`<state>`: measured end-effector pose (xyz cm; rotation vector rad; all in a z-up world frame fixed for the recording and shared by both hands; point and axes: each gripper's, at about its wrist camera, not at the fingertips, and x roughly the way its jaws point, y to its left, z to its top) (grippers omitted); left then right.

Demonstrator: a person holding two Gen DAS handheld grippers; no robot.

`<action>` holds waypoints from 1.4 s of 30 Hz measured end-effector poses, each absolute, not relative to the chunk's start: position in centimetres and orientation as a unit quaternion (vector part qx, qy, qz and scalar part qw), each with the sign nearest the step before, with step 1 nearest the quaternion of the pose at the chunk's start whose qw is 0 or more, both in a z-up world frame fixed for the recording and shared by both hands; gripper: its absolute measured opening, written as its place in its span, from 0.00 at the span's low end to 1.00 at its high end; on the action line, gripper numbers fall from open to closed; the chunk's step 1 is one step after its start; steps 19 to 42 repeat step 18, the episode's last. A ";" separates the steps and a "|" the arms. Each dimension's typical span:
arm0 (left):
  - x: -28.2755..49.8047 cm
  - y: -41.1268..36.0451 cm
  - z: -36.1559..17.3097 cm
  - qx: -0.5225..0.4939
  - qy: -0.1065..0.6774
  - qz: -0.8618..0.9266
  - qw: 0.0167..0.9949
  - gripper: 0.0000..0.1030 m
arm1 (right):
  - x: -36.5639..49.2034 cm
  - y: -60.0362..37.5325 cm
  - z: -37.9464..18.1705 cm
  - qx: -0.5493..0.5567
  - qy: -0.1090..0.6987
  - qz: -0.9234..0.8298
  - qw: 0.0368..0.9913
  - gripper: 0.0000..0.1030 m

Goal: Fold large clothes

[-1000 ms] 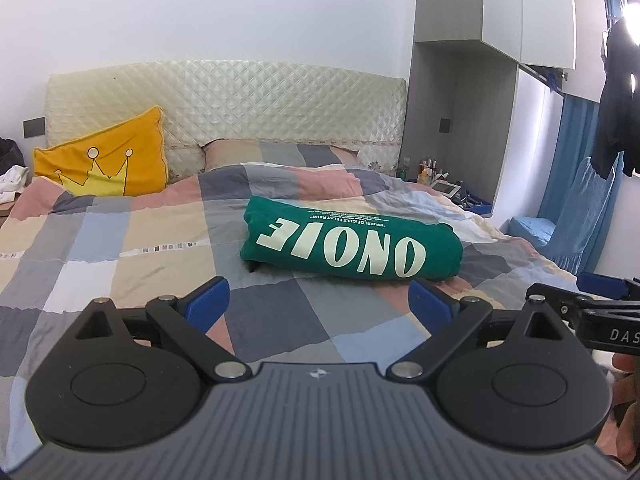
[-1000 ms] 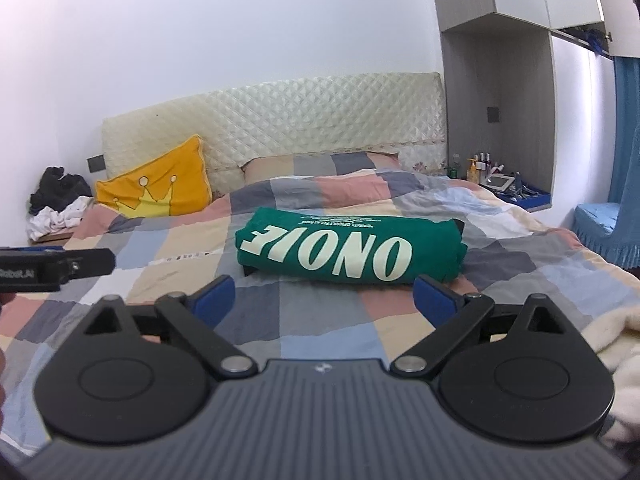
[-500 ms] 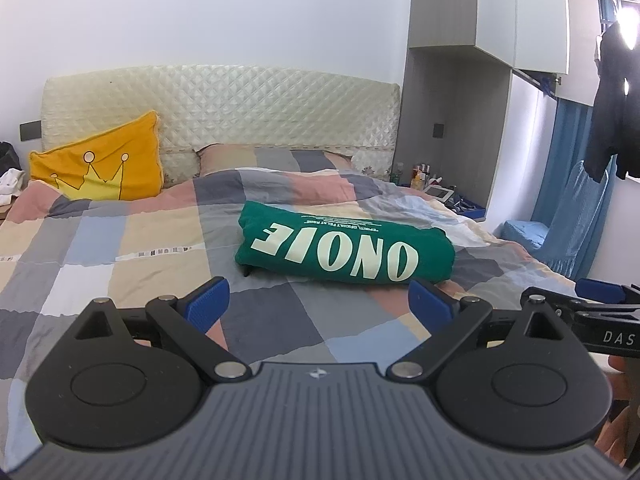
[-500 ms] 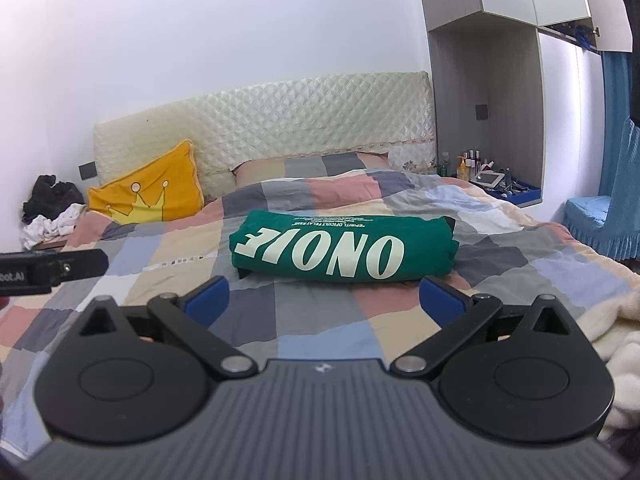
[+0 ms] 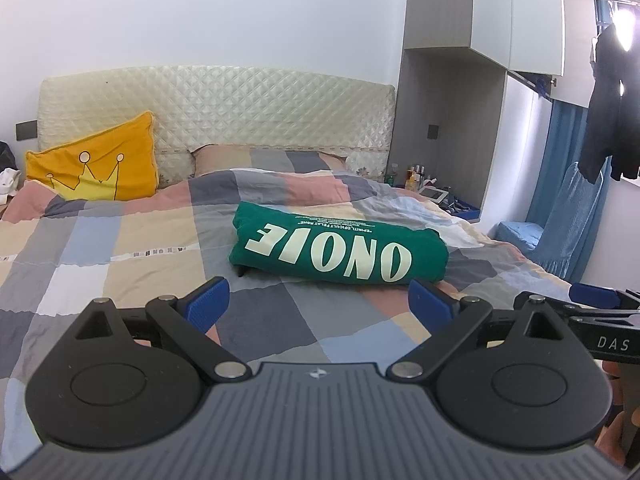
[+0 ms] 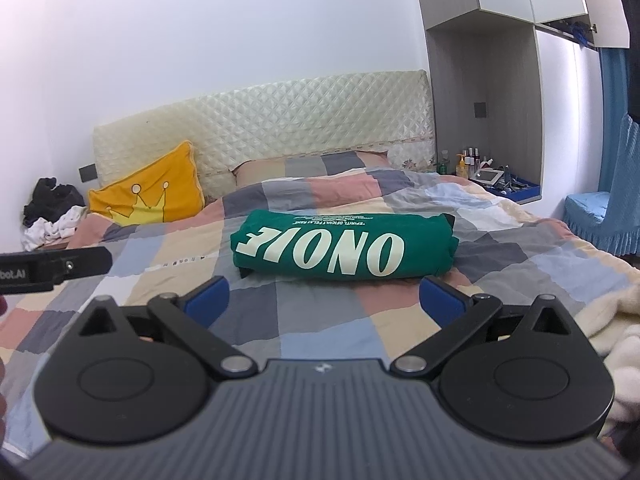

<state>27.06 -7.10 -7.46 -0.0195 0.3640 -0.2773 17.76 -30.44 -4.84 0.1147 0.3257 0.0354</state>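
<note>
Green cloth with pale block lettering, the folded garment [image 5: 338, 249] lies on the patchwork quilt [image 5: 132, 256] of the bed in the left wrist view, at about 12 o'clock from the left tool [image 5: 318, 306]. Its long axis runs roughly 9 to 3 o'clock, the right end sitting slightly nearer the camera, and the lettering reads upside down. The left tool's blue pads stand wide apart with nothing between them, well short of the garment. A yellow crown cushion [image 5: 94, 168] leans on the quilted headboard [image 5: 216, 108] at 10 o'clock. The right tool's black arm shows at the 3 o'clock edge.

From the right wrist view, the garment [image 6: 344, 246] again lies crosswise at 12 o'clock, long axis nearly level. The right tool [image 6: 326, 300] is spread open and empty, apart from the cloth. A cream blanket [image 6: 600, 320] bunches at 4 o'clock.
</note>
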 end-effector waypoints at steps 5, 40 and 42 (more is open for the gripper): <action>27.0 -7.2 -7.6 -0.009 0.184 -0.138 0.973 0.95 | 17.6 -30.2 -4.9 0.057 0.161 0.016 0.985 1.00; 26.9 -7.0 -7.6 -0.009 0.181 -0.134 0.974 0.95 | 17.1 -29.7 -4.8 0.058 0.162 0.017 0.985 1.00; 26.9 -7.0 -7.6 -0.009 0.181 -0.134 0.974 0.95 | 17.1 -29.7 -4.8 0.058 0.162 0.017 0.985 1.00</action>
